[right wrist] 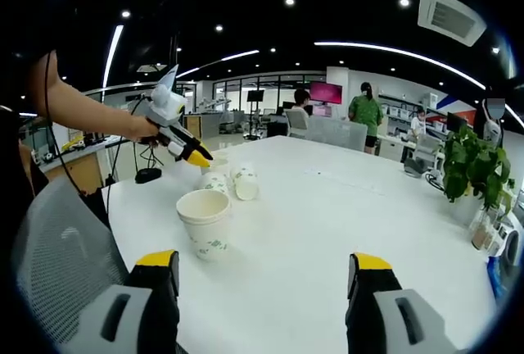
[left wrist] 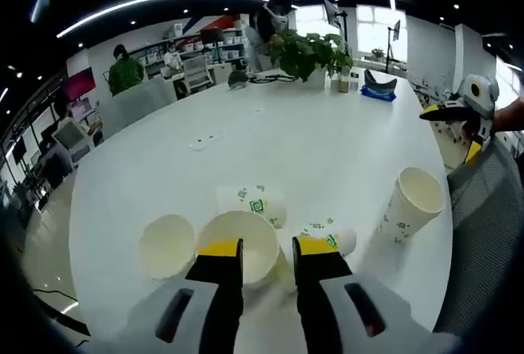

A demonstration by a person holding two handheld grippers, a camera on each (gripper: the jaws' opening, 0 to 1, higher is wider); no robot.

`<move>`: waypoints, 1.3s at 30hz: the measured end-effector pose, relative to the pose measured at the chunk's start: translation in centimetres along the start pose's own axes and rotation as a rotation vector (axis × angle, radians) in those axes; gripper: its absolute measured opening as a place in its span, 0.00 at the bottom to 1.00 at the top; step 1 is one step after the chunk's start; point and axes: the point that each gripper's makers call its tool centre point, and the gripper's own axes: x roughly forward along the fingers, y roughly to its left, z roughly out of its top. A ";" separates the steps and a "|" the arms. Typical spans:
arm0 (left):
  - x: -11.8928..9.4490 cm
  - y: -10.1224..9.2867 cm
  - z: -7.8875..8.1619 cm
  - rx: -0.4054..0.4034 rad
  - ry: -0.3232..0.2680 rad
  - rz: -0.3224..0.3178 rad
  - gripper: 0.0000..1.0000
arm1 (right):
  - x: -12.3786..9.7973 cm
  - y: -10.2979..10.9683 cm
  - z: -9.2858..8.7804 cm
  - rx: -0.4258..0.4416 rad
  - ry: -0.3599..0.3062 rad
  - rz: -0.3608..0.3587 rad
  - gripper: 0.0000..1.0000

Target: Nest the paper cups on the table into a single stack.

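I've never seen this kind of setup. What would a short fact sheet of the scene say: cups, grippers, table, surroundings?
Surface: white table
Upright cups: one apart; two side by side near the left gripper, small and large
Cups lying down: two
Left gripper: jaws narrowly apart, straddling the large cup's rim
Right gripper: open, holding nothing
Stack: not yet begun
Surroundings: potted plant, mesh chair, open office
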 end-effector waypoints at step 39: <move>-1.3 -1.3 -0.9 0.128 0.059 0.019 0.00 | -0.1 -0.1 0.4 0.003 -0.022 -0.004 0.85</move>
